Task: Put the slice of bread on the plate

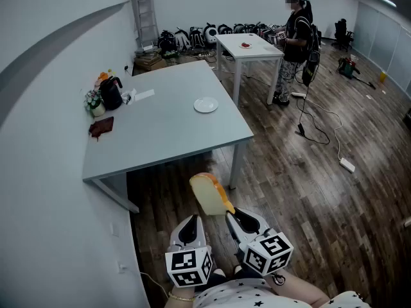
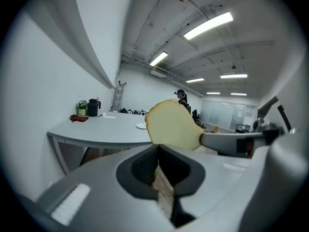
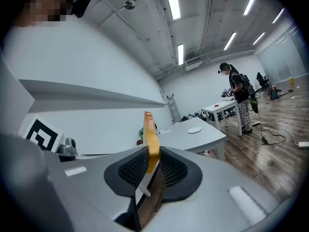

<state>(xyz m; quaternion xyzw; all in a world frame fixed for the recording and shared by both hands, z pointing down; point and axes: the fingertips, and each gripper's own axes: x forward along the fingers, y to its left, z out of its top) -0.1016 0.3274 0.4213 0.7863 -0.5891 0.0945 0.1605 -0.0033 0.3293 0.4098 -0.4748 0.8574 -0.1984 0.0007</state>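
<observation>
right gripper: fingers closed on the bread, gripping its lower edge. the slice stands on edge, with its long axis rising up and forward from the fingers. left gripper: just beside it, fingers together, nothing in them. you hold both over the floor, short of the tabletop's near edge.

the plate lies ahead and slightly left of the bread, well apart, across the tabletop toward its right edge. your right gripper is the nearer one.

the path from near edge to plate is bare. kettle and cloth sit by the wall, well clear of the plate. judgement: carry forward, then lay the slice flat.
</observation>
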